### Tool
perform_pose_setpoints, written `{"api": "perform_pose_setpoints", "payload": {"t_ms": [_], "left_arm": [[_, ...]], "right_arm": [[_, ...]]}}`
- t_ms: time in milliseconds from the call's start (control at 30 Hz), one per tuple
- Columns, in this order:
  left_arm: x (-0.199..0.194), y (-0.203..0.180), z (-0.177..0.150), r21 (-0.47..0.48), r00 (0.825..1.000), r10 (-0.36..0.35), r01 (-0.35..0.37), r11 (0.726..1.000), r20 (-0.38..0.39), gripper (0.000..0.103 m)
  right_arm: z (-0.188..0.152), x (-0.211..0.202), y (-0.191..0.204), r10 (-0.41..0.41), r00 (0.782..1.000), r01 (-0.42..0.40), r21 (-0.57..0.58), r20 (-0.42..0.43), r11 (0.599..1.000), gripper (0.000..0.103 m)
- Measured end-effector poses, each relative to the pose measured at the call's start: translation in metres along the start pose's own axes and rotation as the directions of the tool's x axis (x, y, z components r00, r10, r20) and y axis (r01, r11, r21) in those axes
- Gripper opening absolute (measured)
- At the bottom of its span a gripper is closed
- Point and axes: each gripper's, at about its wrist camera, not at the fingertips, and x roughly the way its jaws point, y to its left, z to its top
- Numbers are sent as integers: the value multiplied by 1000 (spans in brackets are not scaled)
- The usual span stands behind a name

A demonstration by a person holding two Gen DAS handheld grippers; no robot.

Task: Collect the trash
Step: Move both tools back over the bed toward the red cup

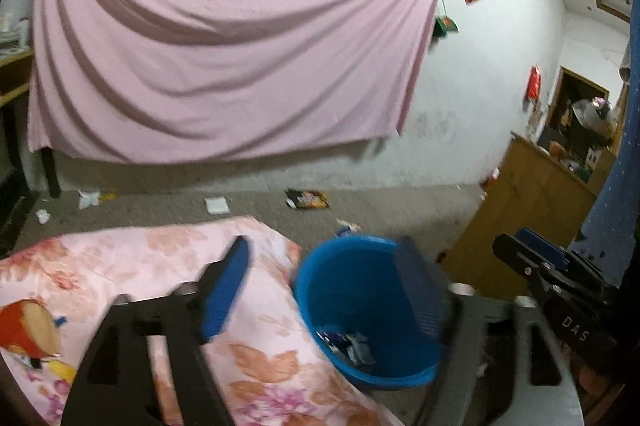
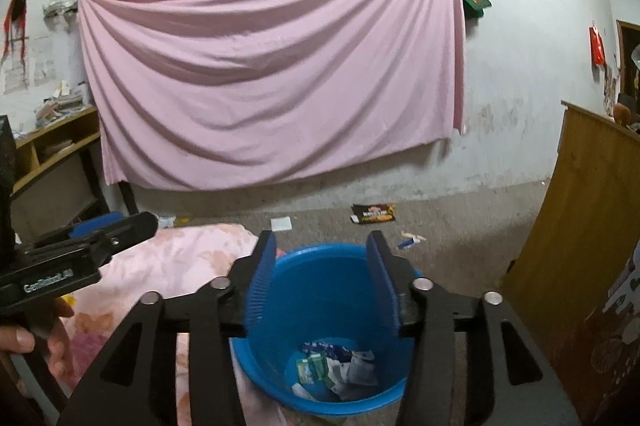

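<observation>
Over the round blue plastic bin [image 2: 320,330] beside the floral pink bedsheet [image 1: 120,266], both the left gripper [image 1: 320,290] and right gripper [image 2: 322,278] gape wide, empty; a black snack wrapper [image 2: 374,213] lies on the floor beyond.

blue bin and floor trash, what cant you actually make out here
- Bin contents: wrappers and paper scraps at the bottom, too small and jumbled to count or read in either view; the right tool covers the rim.
- Left wrist view: motion blur, and the left tool hides part of the bin.
- Dark packet on the floor: print too small to read.
- Floor beyond the bedspread: hidden.
</observation>
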Motion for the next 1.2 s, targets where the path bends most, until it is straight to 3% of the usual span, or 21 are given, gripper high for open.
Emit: {"api": "perform_pose_setpoints", "payload": {"t_ms": [67, 133, 400, 633, 1000, 1100, 1200], "left_arm": [[-16, 10, 2, -18, 999, 10, -9, 1000, 51, 94], [-31, 19, 5, -32, 995, 30, -28, 999, 92, 99], [-100, 52, 7, -34, 963, 113, -108, 994, 246, 101], [-162, 75, -2, -29, 917, 204, -207, 978, 342, 101], [-233, 107, -35, -22, 851, 313, -335, 942, 421, 101], [-246, 118, -47, -32, 839, 341, -362, 932, 423, 101], [-252, 129, -60, -34, 836, 364, -385, 922, 410, 101]], "right_arm": [[4, -3, 8, 2, 1000, -2, -11, 15, 1000, 55], [8, -9, 16, 14, 999, -14, -15, 41, 1000, 73], [26, -34, 50, 79, 983, -78, -10, 168, 997, 103], [32, -56, 90, 173, 947, -169, -36, 273, 985, 103], [18, -83, 140, 272, 878, -269, -63, 394, 961, 103], [9, -85, 157, 295, 862, -274, -111, 413, 955, 103], [1, -81, 173, 320, 859, -281, -155, 398, 947, 103]]}}
